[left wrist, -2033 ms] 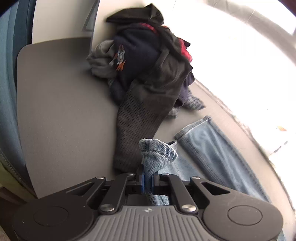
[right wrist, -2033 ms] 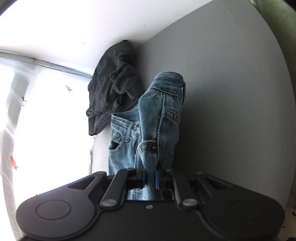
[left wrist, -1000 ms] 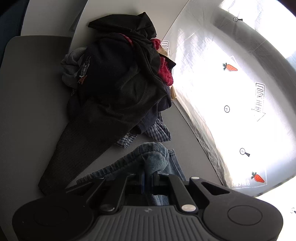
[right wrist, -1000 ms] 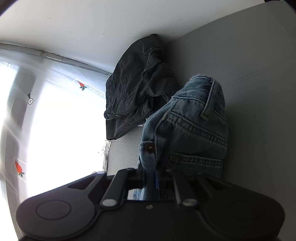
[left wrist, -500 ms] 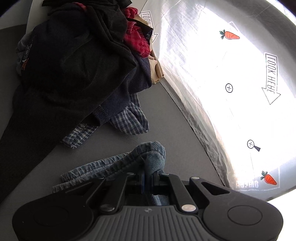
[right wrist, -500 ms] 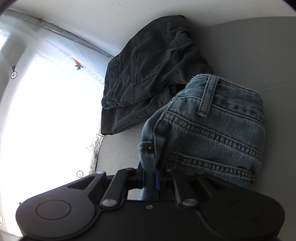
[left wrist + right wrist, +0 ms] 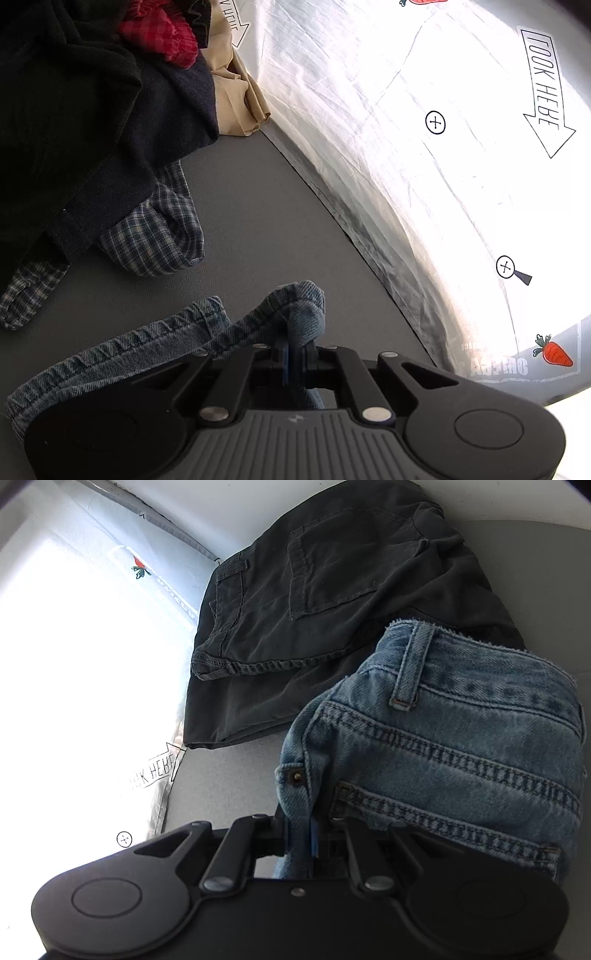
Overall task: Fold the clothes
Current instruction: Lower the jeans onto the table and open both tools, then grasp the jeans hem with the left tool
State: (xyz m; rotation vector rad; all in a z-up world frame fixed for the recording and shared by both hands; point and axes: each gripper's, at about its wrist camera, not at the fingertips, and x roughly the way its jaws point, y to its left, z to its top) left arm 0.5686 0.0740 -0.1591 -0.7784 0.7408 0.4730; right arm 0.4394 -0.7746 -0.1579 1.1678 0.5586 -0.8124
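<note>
Light blue jeans are held at both ends. My left gripper (image 7: 294, 356) is shut on a bunched hem of the jeans (image 7: 301, 314); the rest of the leg cuff lies on the grey table to the left (image 7: 122, 350). My right gripper (image 7: 299, 834) is shut on the waistband of the jeans (image 7: 461, 738) beside the rivet; the belt loop and seams drape to the right.
A pile of unfolded clothes (image 7: 74, 110), dark, red, tan and plaid (image 7: 159, 236), sits on the grey table (image 7: 258, 221). Folded dark grey trousers (image 7: 314, 609) lie ahead of the right gripper. A white printed sheet (image 7: 443, 147) borders the table.
Both grippers have moved forward toward the sheet with the jeans. The clothes pile and the grey trousers now loom closer and larger.
</note>
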